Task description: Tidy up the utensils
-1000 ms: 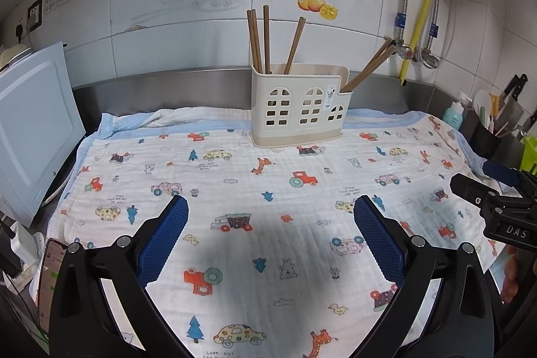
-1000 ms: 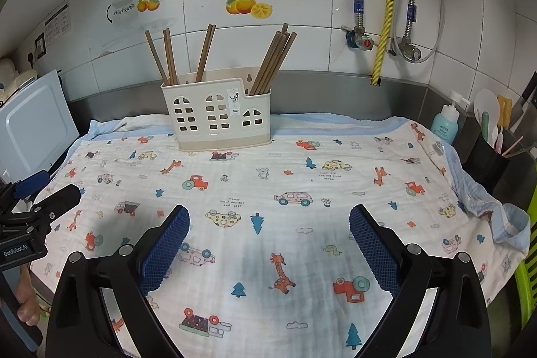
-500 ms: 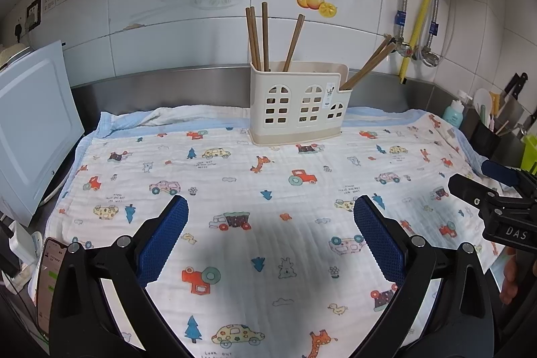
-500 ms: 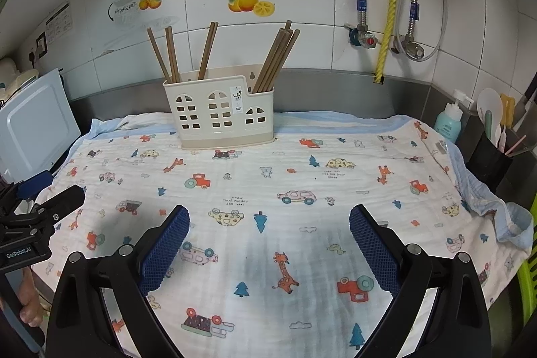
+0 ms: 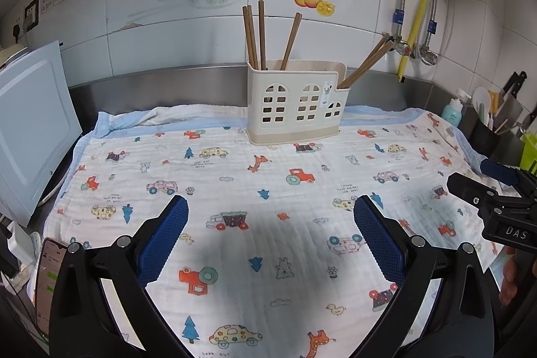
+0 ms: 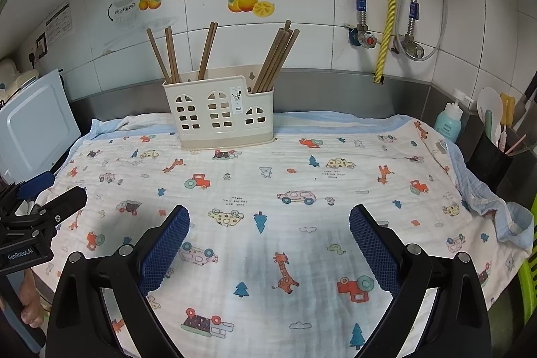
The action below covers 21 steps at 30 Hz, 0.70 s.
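Both grippers empty, jaws wide: left gripper, right gripper. Cream utensil holder sits at 12 o'clock on the printed cloth, chopsticks split between compartments. Likely regrouping: approach from above, pinch one stick mid-shaft, lift straight.

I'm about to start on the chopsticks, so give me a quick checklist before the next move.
1. Left gripper open and empty: ok.
2. Right gripper open and empty: ok.
3. Utensil holder upright on the printed cloth: ok.
4. Chopsticks standing in the holder, none loose on the cloth: ok.
5. Path from both grippers to the holder free of objects: ok.
6. Chopsticks sorted evenly into compartments: not ok, a few spread on one side, a bundle leaning on the other.
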### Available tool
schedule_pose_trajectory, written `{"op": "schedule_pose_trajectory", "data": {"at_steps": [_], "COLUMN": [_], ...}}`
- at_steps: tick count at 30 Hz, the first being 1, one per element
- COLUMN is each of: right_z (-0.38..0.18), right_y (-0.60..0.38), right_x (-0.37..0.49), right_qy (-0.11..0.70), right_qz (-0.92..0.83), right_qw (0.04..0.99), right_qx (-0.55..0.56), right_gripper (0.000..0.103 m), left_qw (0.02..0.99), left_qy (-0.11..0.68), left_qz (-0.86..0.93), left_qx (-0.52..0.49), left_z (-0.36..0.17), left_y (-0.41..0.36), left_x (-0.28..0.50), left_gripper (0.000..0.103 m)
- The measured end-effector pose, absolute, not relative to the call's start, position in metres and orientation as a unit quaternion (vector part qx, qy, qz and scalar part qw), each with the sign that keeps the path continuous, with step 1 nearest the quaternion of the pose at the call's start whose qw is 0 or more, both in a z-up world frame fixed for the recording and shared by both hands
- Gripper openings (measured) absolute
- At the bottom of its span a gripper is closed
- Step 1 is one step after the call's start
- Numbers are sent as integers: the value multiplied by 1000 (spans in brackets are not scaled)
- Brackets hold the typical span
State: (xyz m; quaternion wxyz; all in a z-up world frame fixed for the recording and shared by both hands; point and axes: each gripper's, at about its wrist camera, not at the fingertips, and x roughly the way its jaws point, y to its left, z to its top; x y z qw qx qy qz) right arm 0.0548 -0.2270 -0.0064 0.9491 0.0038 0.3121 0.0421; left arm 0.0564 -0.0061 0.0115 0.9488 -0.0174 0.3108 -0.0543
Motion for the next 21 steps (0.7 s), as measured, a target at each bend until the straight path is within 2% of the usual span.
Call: {"op": "schedule_pose_trajectory", "data": {"at_steps": [21], "right_z": [-9], "right_y": [-224], "right_x": [53], "right_qy": [312], "right_qz": [46], "right_qw": [949], "right_qx": [3], "right_gripper": [93], "left_qw": [948], "left_qy": [313], "left_qz": [-56], "left_qx": [-24], "left_z": [9], "left_y": [-5], "left_x": [57], "left_gripper": [98]}}
